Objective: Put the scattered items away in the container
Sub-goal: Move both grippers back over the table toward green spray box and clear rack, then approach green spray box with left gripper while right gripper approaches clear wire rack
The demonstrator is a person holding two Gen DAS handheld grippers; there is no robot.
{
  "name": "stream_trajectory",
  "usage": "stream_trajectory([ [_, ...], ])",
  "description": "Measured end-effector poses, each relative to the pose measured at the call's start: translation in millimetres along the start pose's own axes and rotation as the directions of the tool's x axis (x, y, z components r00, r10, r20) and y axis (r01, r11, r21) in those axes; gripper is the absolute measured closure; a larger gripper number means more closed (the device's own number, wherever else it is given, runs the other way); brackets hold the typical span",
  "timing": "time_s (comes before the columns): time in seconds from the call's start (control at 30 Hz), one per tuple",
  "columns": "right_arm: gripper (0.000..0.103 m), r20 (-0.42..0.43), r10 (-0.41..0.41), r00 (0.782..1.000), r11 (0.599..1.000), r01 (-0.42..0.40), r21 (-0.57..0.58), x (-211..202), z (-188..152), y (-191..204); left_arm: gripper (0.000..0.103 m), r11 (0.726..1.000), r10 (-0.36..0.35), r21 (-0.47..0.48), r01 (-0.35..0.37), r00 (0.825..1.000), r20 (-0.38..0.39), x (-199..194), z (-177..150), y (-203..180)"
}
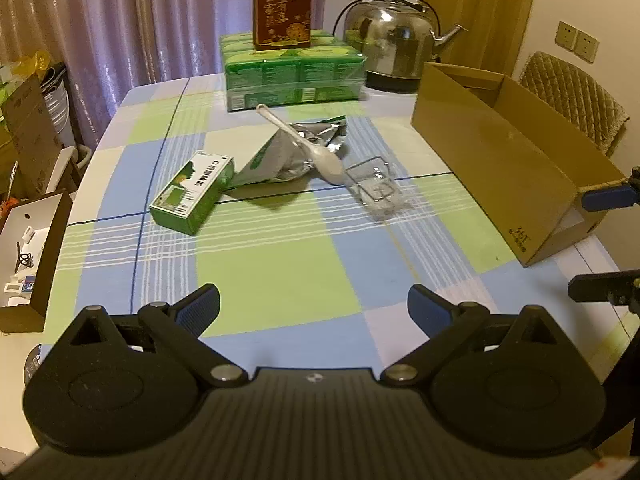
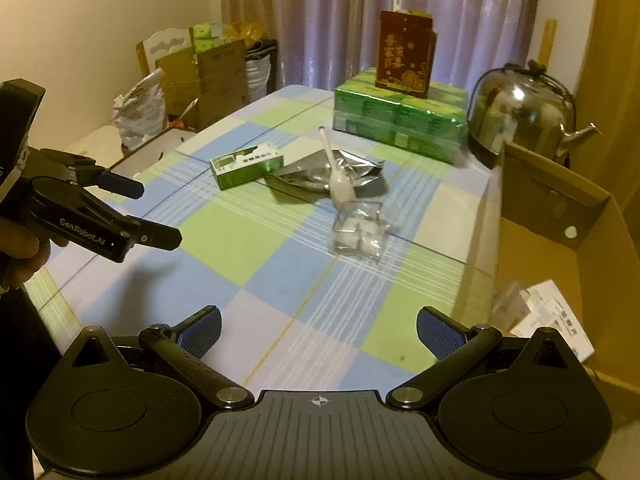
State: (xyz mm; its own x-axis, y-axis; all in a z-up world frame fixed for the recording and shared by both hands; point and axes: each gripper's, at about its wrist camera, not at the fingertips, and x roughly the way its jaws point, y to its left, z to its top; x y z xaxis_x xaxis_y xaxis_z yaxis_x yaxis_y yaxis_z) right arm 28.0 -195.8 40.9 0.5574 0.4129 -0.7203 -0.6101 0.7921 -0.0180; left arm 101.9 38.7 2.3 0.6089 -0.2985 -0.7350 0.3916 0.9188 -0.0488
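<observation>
- Four loose items lie mid-table, and going left to right we meet the green box (image 1: 192,194) first; its glossy sides could slide between our pads if we pinch it near a corner.
- Next, the foil pouch (image 1: 288,152) leans on that box, so lifting either one may drag the other.
- On the pouch rests the white spoon (image 1: 304,146), bowl end down; we judge it likely to roll off and fall if the pouch is moved first.
- Beside the spoon, the clear packet (image 1: 378,190) is thin and flat, so our fingers may scrape the tablecloth (image 1: 272,268) and bunch it.
- Far right, the cardboard box (image 1: 500,160) already holds a white carton (image 2: 556,320); a careless drop could clip its near wall.
- Our left gripper (image 1: 314,306) and right gripper (image 2: 319,328) both hover with fingers spread wide, holding nothing.
</observation>
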Motion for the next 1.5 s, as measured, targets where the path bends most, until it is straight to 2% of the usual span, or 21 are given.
stream_trajectory([
  [0.3, 0.002, -0.013, 0.007, 1.0, 1.0, -0.007, 0.009, 22, 11, 8, 0.005, 1.0, 0.005, -0.027, -0.005, 1.0, -0.008, 12, 1, 20],
  [0.9, 0.002, -0.039, 0.017, 0.999, 0.999, -0.015, 0.037, 56, 24, 9, 0.004, 0.999, 0.004, -0.039, -0.005, 1.0, -0.029, 36, 3, 36],
  [1.1, 0.002, -0.041, 0.004, 0.999, 0.999, -0.002, 0.052, 68, 28, 5, 0.004, 0.998, 0.058, 0.0, -0.058, 0.998, -0.037, 52, 3, 45],
  [1.23, 0.002, -0.033, -0.012, 0.999, 0.997, 0.015, 0.077, 80, 30, 3, 0.004, 0.999, 0.045, -0.011, -0.045, 0.998, -0.037, 64, 5, 55],
  [1.5, 0.002, -0.006, -0.039, 0.999, 0.99, 0.039, 0.138, 111, 31, -5, 0.004, 0.994, 0.085, 0.074, -0.084, 0.996, -0.016, 85, 20, 63],
])
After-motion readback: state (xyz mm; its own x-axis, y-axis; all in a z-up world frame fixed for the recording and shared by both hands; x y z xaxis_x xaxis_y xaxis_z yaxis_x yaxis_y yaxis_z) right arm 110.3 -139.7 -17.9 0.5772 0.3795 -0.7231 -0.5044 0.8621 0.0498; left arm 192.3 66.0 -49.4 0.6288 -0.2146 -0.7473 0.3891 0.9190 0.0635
